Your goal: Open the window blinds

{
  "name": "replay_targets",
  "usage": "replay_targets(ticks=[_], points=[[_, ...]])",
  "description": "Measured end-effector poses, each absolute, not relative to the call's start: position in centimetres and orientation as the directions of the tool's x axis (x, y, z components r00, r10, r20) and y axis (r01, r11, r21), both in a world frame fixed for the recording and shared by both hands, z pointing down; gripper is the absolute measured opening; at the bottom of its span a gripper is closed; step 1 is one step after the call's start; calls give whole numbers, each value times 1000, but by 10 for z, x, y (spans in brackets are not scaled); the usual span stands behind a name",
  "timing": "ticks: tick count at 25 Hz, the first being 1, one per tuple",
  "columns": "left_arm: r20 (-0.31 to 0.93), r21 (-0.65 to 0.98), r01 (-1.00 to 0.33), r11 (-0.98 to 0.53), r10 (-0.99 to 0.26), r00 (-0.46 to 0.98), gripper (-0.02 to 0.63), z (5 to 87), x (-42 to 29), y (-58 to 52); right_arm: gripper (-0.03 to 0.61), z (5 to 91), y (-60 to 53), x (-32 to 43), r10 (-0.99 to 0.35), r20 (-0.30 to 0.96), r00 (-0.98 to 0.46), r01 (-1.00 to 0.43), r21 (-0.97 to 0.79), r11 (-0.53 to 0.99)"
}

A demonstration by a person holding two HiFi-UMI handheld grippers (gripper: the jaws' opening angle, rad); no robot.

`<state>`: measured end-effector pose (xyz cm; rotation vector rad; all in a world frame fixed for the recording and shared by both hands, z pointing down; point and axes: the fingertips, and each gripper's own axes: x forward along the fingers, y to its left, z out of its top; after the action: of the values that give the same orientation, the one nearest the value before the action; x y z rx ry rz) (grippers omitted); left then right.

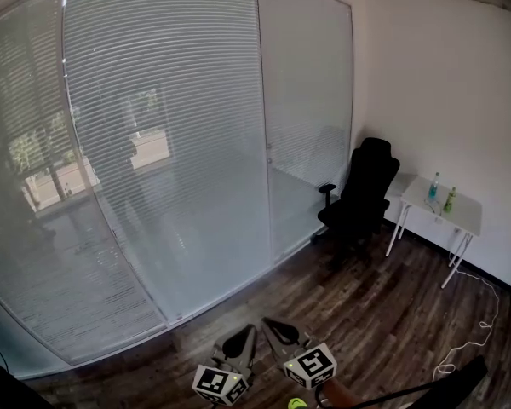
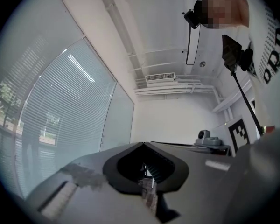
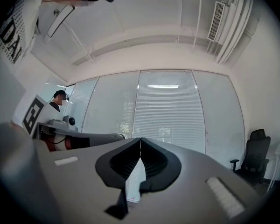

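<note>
Blinds down full length; both tongs closed, empty

Blinds [image 1: 162, 143]: thin white horizontal slats across tall window panels, filling 9 to 1 o'clock in the head view, with trees faint through them. Dark wood-plank floor [image 1: 366, 313]. Black padded chair [image 1: 362, 198] at 3 o'clock. Just beside it, a white folding table [image 1: 468, 216] carries two bottles [image 1: 433, 187], one bluish, one green. Left gripper [image 2: 142, 144] and right gripper [image 3: 140, 140] sit side by side at 6 o'clock, near level, well apart from the blinds. Both jaw pairs are closed tip to tip, gripping nothing.
</note>
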<state>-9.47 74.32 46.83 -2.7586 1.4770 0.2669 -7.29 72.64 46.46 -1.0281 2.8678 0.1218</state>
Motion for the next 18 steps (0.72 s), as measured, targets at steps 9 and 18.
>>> replay_targets(ticks=[9, 18], points=[[-149, 56, -854, -517, -850, 505, -8, 466, -73, 679, 9, 462, 659, -43, -606, -134, -784, -615, 35, 788], [-135, 48, -866, -497, -863, 487, -8, 467, -32, 610, 9, 462, 592, -8, -596, -113, -795, -601, 16, 799]])
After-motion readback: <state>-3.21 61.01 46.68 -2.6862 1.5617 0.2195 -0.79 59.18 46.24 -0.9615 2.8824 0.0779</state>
